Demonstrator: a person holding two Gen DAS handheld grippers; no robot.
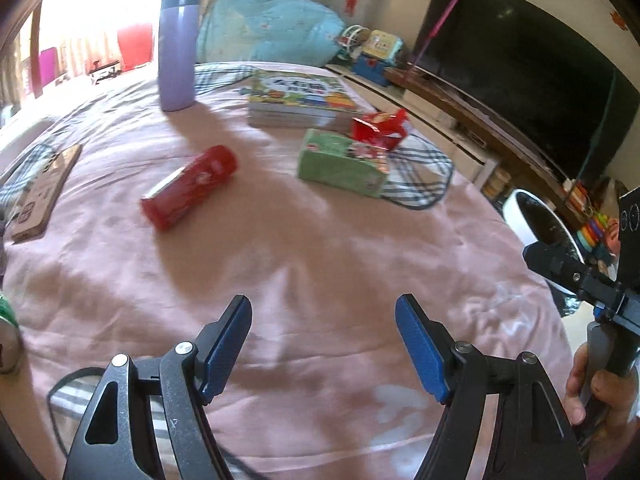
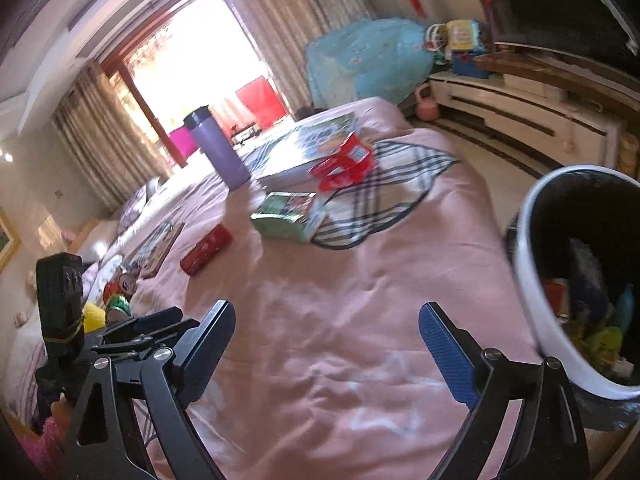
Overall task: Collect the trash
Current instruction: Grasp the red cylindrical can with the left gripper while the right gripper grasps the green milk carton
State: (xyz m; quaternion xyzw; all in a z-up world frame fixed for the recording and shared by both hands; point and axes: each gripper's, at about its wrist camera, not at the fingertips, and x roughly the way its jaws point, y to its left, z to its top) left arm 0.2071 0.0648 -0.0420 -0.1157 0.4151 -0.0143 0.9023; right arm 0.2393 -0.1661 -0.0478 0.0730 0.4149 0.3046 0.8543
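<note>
Both tongs are spread wide with nothing between the blades: the left tongs [image 1: 323, 344] hang low over the bare pink bed [image 1: 328, 264], and the right tongs [image 2: 326, 350] hang over the same stretch nearer the bin [image 2: 536, 320], which stands just beside the bed's edge and already has scraps in it.

The trash lies well ahead of both. A red tube [image 1: 188, 188] lies on its side, the green carton [image 1: 340, 164] sits at the edge of a plaid cloth [image 1: 424, 176], and a crumpled red wrapper [image 1: 380, 128] rests against the books [image 1: 300, 100] just behind the carton. A purple flask [image 1: 178, 48] stands upright farther back.

Risks, as I judge them: the tube is round and lying on soft bedding, so blades that close off-centre could squirt it sideways or press it into the quilt. The carton looks thin-walled and may crush or slip if pinched at a corner. Reaching for the wrapper could nudge the books or snag the cloth. A wide sweep might tip the flask, which is not obviously trash. The bin is close to the right tongs, so a careless swing could knock it.

Pose: both tools point forward along the bed, tilted slightly down. The right hand [image 1: 592, 392] grips its handle at the edge of the left view
</note>
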